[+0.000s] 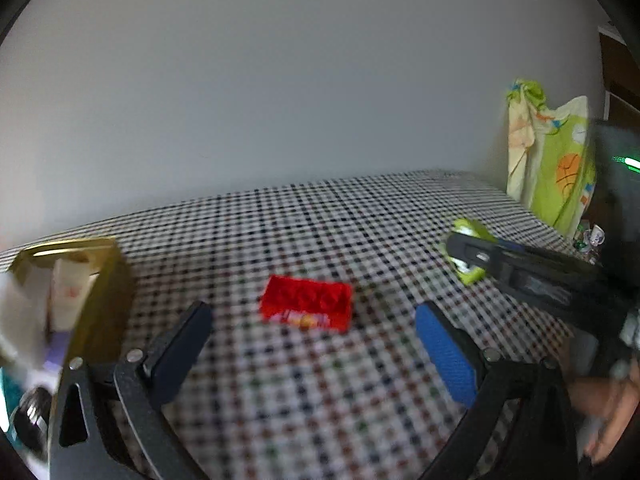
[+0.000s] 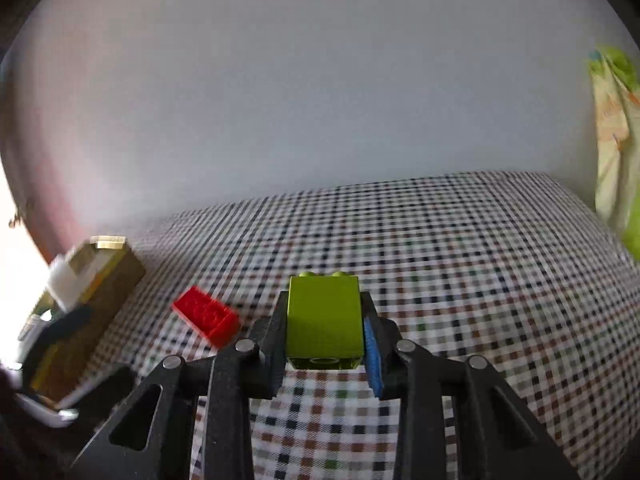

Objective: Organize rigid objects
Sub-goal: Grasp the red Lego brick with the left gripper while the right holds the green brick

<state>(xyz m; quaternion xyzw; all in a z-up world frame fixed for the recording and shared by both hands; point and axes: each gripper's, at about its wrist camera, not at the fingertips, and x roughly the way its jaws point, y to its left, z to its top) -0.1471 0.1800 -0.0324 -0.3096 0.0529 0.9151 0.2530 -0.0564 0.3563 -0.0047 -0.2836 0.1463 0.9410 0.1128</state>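
A lime green brick (image 2: 325,320) sits clamped between the pads of my right gripper (image 2: 325,308), which is shut on it just above the checked cloth. The same brick (image 1: 466,240) shows in the left wrist view at the tip of the right gripper (image 1: 464,248), at the right. A red brick (image 1: 307,302) lies flat on the cloth, just beyond my left gripper (image 1: 310,320), whose jaws stand wide open and empty. That red brick (image 2: 206,316) lies left of the green one in the right wrist view.
A gold-coloured box (image 1: 86,300) holding cards and small items stands at the left edge of the table; it appears again as the gold box (image 2: 92,304). A green patterned cloth bag (image 1: 552,160) hangs at the far right. A hand (image 1: 608,400) holds the right gripper.
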